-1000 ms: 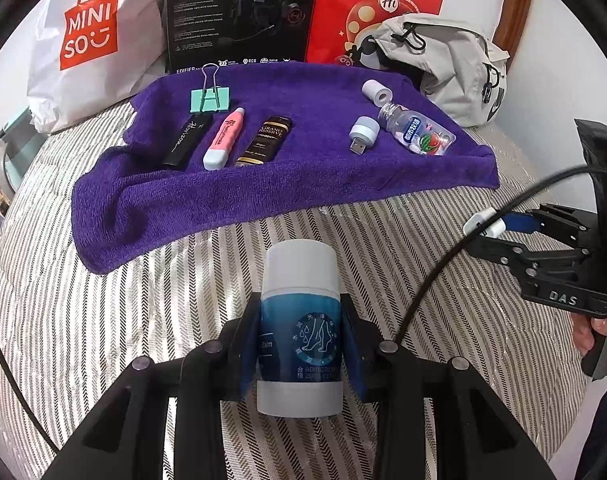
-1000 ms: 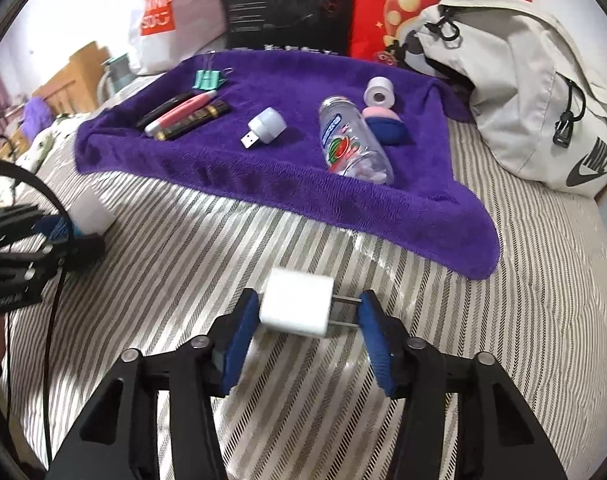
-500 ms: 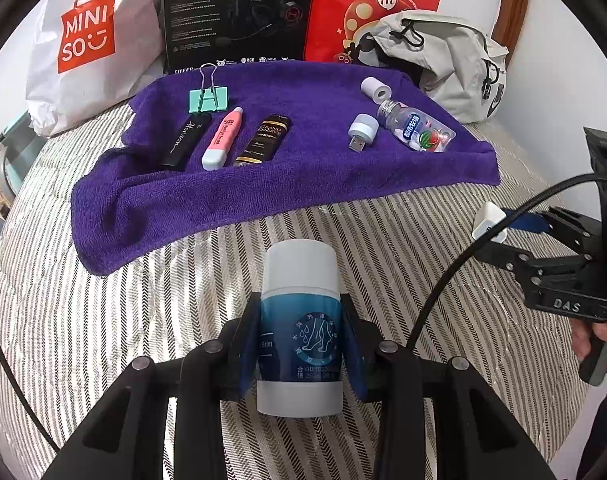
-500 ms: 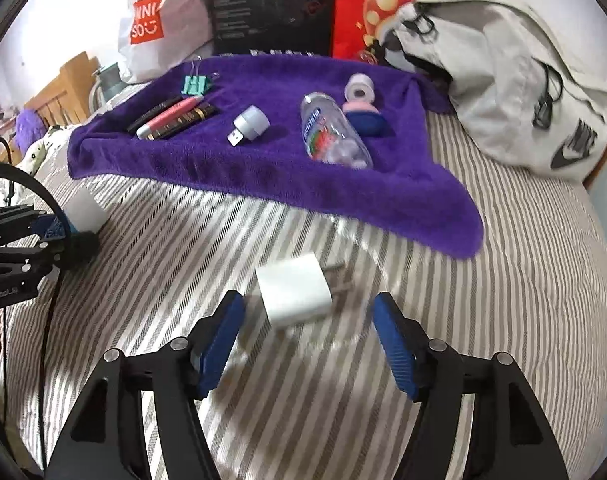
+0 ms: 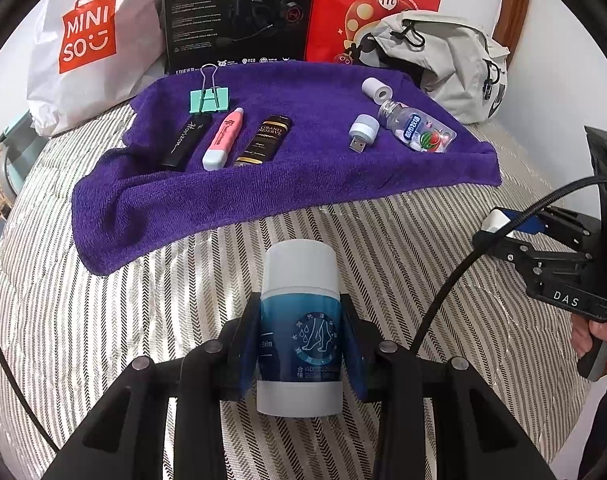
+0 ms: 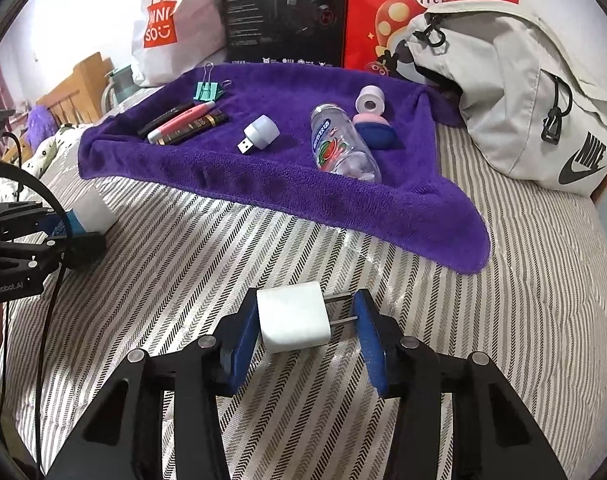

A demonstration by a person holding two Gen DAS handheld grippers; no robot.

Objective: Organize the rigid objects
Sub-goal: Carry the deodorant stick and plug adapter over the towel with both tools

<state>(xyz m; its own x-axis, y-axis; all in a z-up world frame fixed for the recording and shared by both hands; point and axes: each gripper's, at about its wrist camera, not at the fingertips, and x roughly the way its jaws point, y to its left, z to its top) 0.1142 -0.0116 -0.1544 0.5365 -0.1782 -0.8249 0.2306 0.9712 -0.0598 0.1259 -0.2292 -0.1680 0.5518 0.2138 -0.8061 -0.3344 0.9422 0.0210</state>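
Note:
My left gripper (image 5: 299, 344) is shut on a balm stick (image 5: 299, 320) with a white cap and a blue label, held upright over the striped bed cover. My right gripper (image 6: 303, 332) is shut on a white plug charger (image 6: 293, 318): one pad presses its body, the other meets its prongs. In the left wrist view that gripper (image 5: 503, 224) sits at the right with the charger (image 5: 494, 219) at its tips. Ahead lies a purple towel (image 5: 303, 168) carrying a binder clip (image 5: 208, 100), black tube (image 5: 185, 142), pink highlighter (image 5: 222, 140), dark bar (image 5: 263, 140), USB light (image 5: 363, 130), clear bottle (image 5: 417, 130) and white roll (image 5: 376, 89).
Behind the towel stand a white Miniso bag (image 5: 83, 40), a black box (image 5: 239, 12) and a red bag (image 5: 375, 0). A grey backpack (image 6: 523, 92) lies at the towel's right end. A pink-and-blue item (image 6: 373, 130) sits beside the bottle. Cables hang from both grippers.
Half a second ago my right gripper was open with the charger lying on the bed; now its pads are closed on the charger again. The left gripper keeps the balm stick, nearly still.

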